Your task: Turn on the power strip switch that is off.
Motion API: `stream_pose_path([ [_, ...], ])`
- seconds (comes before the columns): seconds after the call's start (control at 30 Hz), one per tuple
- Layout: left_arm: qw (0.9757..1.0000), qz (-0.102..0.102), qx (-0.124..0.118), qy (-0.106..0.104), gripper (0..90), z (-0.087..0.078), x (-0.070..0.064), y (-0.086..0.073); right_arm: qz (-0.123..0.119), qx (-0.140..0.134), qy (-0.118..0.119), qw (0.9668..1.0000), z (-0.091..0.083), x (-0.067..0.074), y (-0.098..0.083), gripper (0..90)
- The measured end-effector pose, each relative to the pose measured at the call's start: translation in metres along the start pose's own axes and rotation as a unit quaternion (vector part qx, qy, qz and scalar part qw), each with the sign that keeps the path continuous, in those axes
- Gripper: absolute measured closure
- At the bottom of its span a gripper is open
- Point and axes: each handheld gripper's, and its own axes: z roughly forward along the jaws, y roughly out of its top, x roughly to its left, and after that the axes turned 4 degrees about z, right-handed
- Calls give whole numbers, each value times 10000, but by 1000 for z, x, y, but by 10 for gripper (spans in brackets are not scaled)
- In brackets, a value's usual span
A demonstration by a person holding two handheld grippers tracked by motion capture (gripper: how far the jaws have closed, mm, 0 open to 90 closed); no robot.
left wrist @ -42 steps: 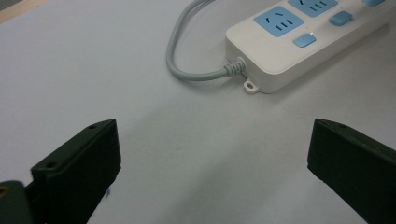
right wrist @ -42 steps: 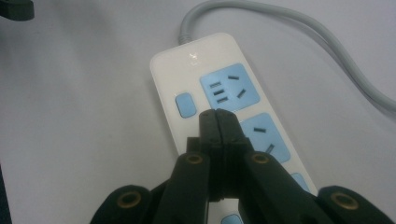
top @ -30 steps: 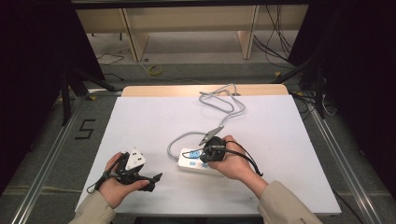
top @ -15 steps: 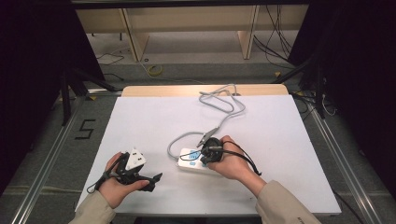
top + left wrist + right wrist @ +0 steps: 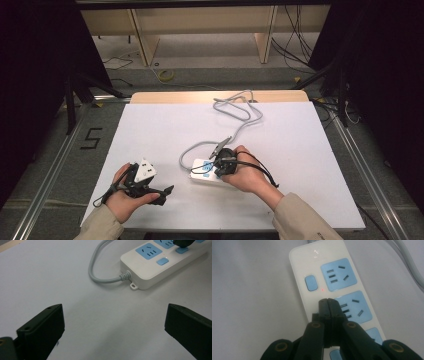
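A white power strip (image 5: 204,172) lies flat on the desk (image 5: 300,150), toward its near edge and a little right of the middle. Its long axis runs roughly left to right across the desk, slightly slanted, with the cord end pointing toward the person's left. In the right gripper view the strip (image 5: 312,270) shows blue socket panels in a row along its length and a blue switch button (image 5: 311,283) beside the first socket, with a small red light (image 5: 322,289) lit just next to it. A grey cord (image 5: 235,122) leaves the strip's left end, loops round close beside it, then runs away from the strip toward the far edge of the desk, where it coils.

The right gripper (image 5: 328,302) sits directly over the strip, its fingers pressed together with nothing between them, tips down at the strip's top face beside the second socket. Whether they touch the surface cannot be told.

The left gripper (image 5: 162,191) rests well left of the strip, near the desk's front edge, pointing toward it. Its fingers (image 5: 42,327) stand wide apart and hold nothing; the strip's cord end (image 5: 150,267) lies ahead of them.
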Motion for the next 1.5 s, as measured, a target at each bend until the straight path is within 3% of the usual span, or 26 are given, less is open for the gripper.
stream_pose_path([
  [1.17, 10000, 13, 22, -27, 23, 1, -1, 0, 16, 134, -111, 9998, 2, 4, 2, 900],
  [1.5, 10000, 14, 33, -29, 23, 1, -1, 0, -120, 237, -289, 9992, 3, 9, 4, 900],
])
